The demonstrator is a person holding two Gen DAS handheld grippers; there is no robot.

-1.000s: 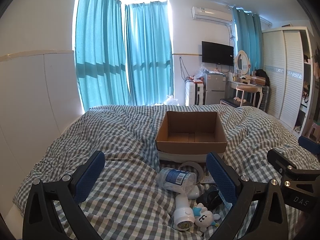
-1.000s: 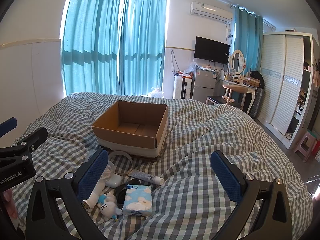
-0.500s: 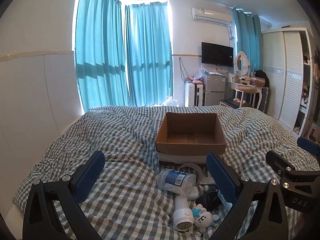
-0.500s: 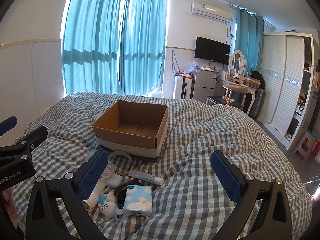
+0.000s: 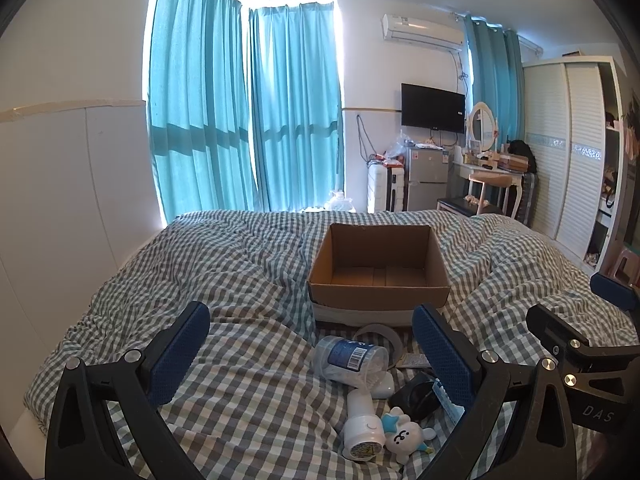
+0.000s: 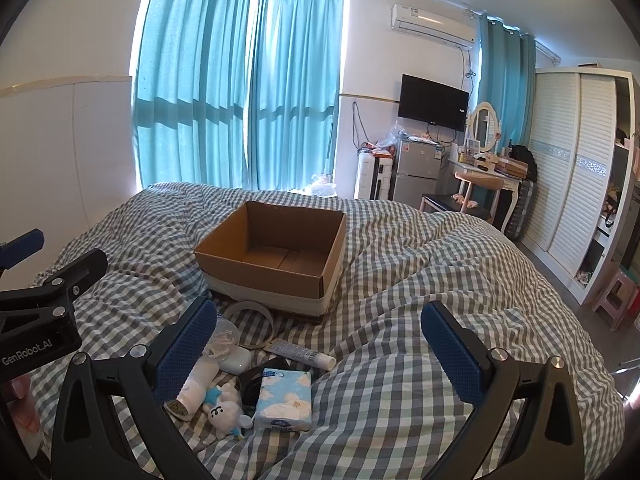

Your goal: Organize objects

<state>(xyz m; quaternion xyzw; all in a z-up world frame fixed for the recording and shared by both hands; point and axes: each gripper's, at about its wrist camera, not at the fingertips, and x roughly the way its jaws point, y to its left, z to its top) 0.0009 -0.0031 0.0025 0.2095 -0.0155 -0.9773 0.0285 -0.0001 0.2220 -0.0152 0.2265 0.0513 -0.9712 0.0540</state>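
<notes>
An open, empty cardboard box (image 5: 378,270) (image 6: 276,254) sits on the checked bedcover. In front of it lies a heap of small things: a clear jar with a blue label (image 5: 350,358), a white tape ring (image 6: 250,322), a tube (image 6: 300,354), a white cylinder (image 5: 362,426), a small white plush toy (image 5: 402,436) (image 6: 224,410), a dark object (image 5: 416,390) and a blue tissue pack (image 6: 286,398). My left gripper (image 5: 310,354) hovers open before the heap, holding nothing. My right gripper (image 6: 316,354) is open too, to the right of the heap.
The checked bedcover (image 6: 420,280) is rumpled, with a ridge right of the box. A white wall panel (image 5: 60,208) borders the bed's left side. Teal curtains, a fridge, a dressing table and a wardrobe (image 6: 572,184) stand beyond the bed.
The left wrist view has drifted slightly, so the box and heap sit a touch lower. Both grippers stay open and nothing on the bed has moved.
</notes>
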